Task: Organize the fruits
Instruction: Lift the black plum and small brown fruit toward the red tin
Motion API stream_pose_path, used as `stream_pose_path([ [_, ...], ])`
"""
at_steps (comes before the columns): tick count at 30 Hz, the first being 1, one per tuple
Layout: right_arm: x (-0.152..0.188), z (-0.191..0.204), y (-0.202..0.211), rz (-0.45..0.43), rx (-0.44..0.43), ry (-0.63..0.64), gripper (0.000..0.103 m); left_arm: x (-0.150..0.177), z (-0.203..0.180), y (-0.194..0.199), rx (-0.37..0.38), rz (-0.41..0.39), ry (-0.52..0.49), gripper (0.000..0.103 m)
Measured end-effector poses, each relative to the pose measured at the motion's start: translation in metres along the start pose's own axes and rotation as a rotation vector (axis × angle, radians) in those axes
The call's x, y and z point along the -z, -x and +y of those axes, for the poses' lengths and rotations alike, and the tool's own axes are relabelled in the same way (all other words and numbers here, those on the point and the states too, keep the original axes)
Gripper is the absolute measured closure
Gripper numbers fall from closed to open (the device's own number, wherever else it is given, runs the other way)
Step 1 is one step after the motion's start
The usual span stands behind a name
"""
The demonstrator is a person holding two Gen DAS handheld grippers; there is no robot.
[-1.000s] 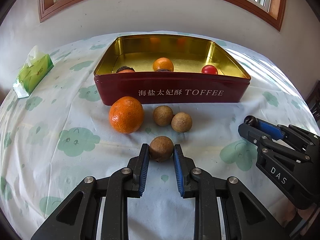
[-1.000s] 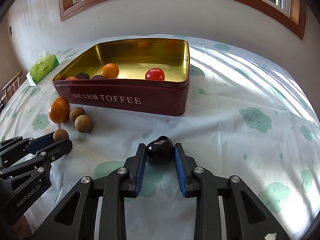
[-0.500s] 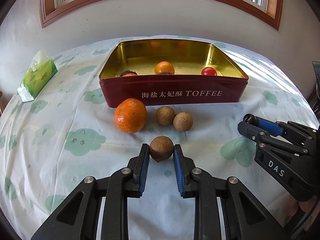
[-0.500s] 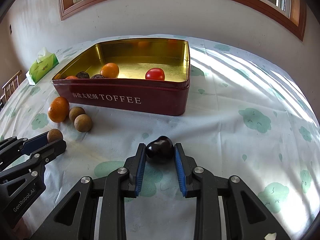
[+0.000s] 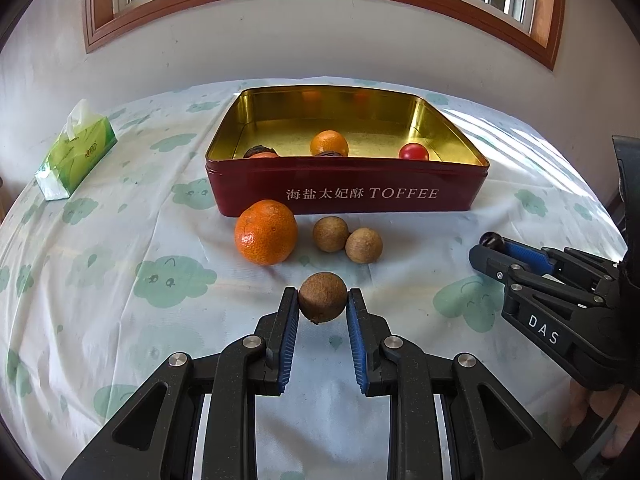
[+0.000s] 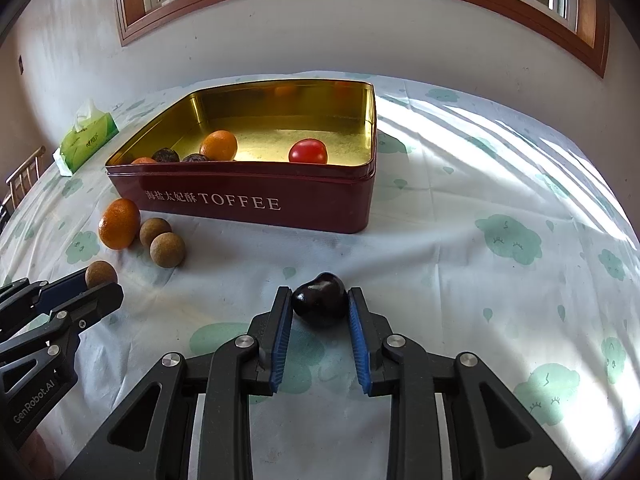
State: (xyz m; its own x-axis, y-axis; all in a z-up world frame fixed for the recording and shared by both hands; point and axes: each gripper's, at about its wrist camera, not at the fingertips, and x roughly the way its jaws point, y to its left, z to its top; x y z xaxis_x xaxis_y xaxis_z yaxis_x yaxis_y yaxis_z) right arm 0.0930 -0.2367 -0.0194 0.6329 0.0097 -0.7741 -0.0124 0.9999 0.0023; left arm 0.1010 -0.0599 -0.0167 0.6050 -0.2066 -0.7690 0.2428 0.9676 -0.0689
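Gripping longan (image 5: 322, 297), left claw (image 5: 322, 312); right claw (image 6: 319, 312) clamps dark fruit (image 6: 319, 299), underside hidden.

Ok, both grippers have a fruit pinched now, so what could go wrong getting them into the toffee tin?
The left gripper holds the brown longan only at its fingertips, so the round fruit may slip out on the way. The dark glossy fruit in the right gripper looks smooth and could squirt free or bruise. The toffee tin has a tall front wall; a low carry could bump it or the orange and two longans before it.
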Motion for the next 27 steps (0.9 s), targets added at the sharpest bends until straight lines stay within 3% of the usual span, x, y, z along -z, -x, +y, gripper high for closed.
stream_pose_path([
  [17, 0.002, -0.002, 0.008, -0.022, 0.007, -0.012, 0.077, -0.005, 0.004, 0.006, 0.008, -0.017, 0.021, 0.078],
  [27, -0.009, 0.004, 0.020, -0.054, -0.031, -0.014, 0.077, -0.013, 0.010, 0.011, 0.013, -0.040, 0.045, 0.078],
])
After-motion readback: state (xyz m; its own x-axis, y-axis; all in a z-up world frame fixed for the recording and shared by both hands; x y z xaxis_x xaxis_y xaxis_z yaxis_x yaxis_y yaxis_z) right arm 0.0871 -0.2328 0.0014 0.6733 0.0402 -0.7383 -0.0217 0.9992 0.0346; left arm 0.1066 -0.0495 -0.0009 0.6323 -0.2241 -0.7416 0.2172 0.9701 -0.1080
